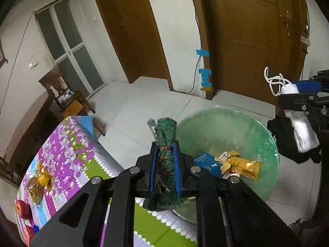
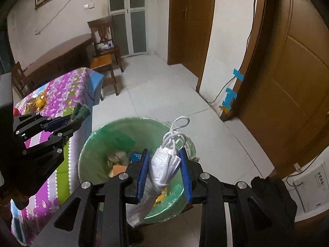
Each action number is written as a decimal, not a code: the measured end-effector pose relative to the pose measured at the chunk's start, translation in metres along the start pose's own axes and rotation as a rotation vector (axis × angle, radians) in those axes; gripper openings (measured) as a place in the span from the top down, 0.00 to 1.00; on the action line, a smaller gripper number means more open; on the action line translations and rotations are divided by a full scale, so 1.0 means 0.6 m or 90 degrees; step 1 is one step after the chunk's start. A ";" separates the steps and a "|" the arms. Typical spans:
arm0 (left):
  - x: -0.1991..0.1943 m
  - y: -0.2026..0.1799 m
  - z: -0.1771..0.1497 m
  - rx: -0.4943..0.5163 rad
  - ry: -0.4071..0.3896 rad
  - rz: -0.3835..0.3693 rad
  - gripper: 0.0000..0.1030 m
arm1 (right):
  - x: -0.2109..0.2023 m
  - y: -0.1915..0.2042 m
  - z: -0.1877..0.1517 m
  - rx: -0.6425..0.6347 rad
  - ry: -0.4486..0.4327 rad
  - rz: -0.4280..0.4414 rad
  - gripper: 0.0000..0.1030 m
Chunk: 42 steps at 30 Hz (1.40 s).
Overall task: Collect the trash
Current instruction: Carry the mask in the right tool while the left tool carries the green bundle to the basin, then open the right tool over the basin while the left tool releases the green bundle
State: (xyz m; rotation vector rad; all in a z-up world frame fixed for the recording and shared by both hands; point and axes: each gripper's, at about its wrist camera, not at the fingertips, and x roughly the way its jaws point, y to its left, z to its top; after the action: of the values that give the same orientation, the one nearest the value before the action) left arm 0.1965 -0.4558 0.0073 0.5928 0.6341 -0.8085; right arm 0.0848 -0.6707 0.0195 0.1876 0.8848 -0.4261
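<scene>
Left tool (image 1: 165, 154) clamps green scouring pad (image 1: 165, 135); right tool (image 2: 165, 162) grips face mask (image 2: 164, 164).

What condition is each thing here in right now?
Left gripper: shut on rolled green scouring pad.
Right gripper: shut on folded white face mask.
Green-lined trash bin: open, wrappers inside.
Brown wooden door: closed.

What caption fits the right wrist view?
Right hand-held gripper holding a folded white face mask above a green-lined trash bin.
</scene>
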 end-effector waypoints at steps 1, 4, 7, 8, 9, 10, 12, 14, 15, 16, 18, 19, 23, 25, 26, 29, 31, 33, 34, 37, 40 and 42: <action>0.007 -0.002 0.000 0.001 0.005 -0.008 0.86 | 0.008 0.001 -0.001 -0.002 0.005 0.001 0.70; 0.022 -0.002 0.000 -0.002 0.016 -0.019 0.86 | 0.023 0.006 -0.003 -0.006 0.014 0.003 0.70; 0.037 -0.003 -0.001 -0.006 0.028 -0.032 0.86 | 0.037 0.009 -0.002 -0.011 0.021 0.005 0.70; 0.042 -0.004 -0.001 -0.007 0.034 -0.042 0.86 | 0.040 0.010 -0.001 -0.012 0.023 0.006 0.69; 0.047 -0.005 -0.001 -0.003 0.041 -0.051 0.85 | 0.045 0.010 -0.001 -0.014 0.026 0.006 0.69; 0.051 -0.009 -0.004 0.001 0.046 -0.055 0.84 | 0.049 0.010 -0.001 -0.016 0.028 0.009 0.68; 0.058 -0.015 -0.007 0.009 0.057 -0.063 0.76 | 0.059 0.012 0.000 -0.014 0.035 0.020 0.63; 0.061 -0.019 -0.012 0.015 0.057 -0.059 0.49 | 0.068 0.013 0.000 -0.009 0.042 0.017 0.62; 0.058 -0.020 -0.014 0.017 0.048 -0.056 0.37 | 0.073 0.015 -0.002 -0.011 0.044 0.017 0.62; 0.055 -0.020 -0.015 0.017 0.042 -0.054 0.36 | 0.076 0.017 -0.003 -0.012 0.046 0.017 0.62; 0.054 -0.018 -0.016 0.019 0.041 -0.052 0.36 | 0.080 0.019 -0.007 -0.013 0.046 0.015 0.62; 0.053 -0.016 -0.015 0.017 0.040 -0.049 0.37 | 0.080 0.019 -0.008 -0.015 0.046 0.012 0.62; 0.047 -0.010 -0.013 0.006 0.037 -0.053 0.37 | 0.076 0.015 -0.014 -0.005 0.042 0.015 0.62; 0.041 -0.012 -0.015 0.006 0.033 -0.055 0.37 | 0.072 0.011 -0.021 -0.002 0.040 0.015 0.62; 0.038 -0.012 -0.016 0.008 0.030 -0.058 0.37 | 0.069 0.010 -0.025 0.001 0.038 0.014 0.62; 0.012 -0.018 -0.030 0.009 0.006 -0.061 0.36 | 0.045 0.013 -0.047 0.011 0.007 0.014 0.45; -0.010 -0.019 -0.043 0.005 -0.018 -0.067 0.24 | 0.012 0.014 -0.075 0.021 -0.043 0.007 0.26; -0.046 -0.019 -0.065 -0.013 -0.061 -0.079 0.14 | -0.026 0.023 -0.108 0.019 -0.103 -0.008 0.17; -0.059 -0.019 -0.076 -0.020 -0.076 -0.086 0.09 | -0.044 0.025 -0.124 0.021 -0.126 -0.013 0.10; -0.109 -0.022 -0.105 -0.026 -0.123 -0.099 0.05 | -0.098 0.029 -0.178 0.037 -0.188 -0.016 0.04; -0.153 -0.031 -0.135 -0.011 -0.155 -0.139 0.05 | -0.146 0.026 -0.225 0.054 -0.226 -0.037 0.04; -0.170 -0.035 -0.151 -0.010 -0.157 -0.145 0.05 | -0.177 0.026 -0.259 0.070 -0.262 -0.058 0.04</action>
State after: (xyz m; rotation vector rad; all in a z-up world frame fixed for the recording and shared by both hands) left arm 0.0999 -0.3576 0.0143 0.4018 0.4849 -1.0709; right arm -0.0775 -0.5753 0.0052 0.1533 0.4677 -0.5751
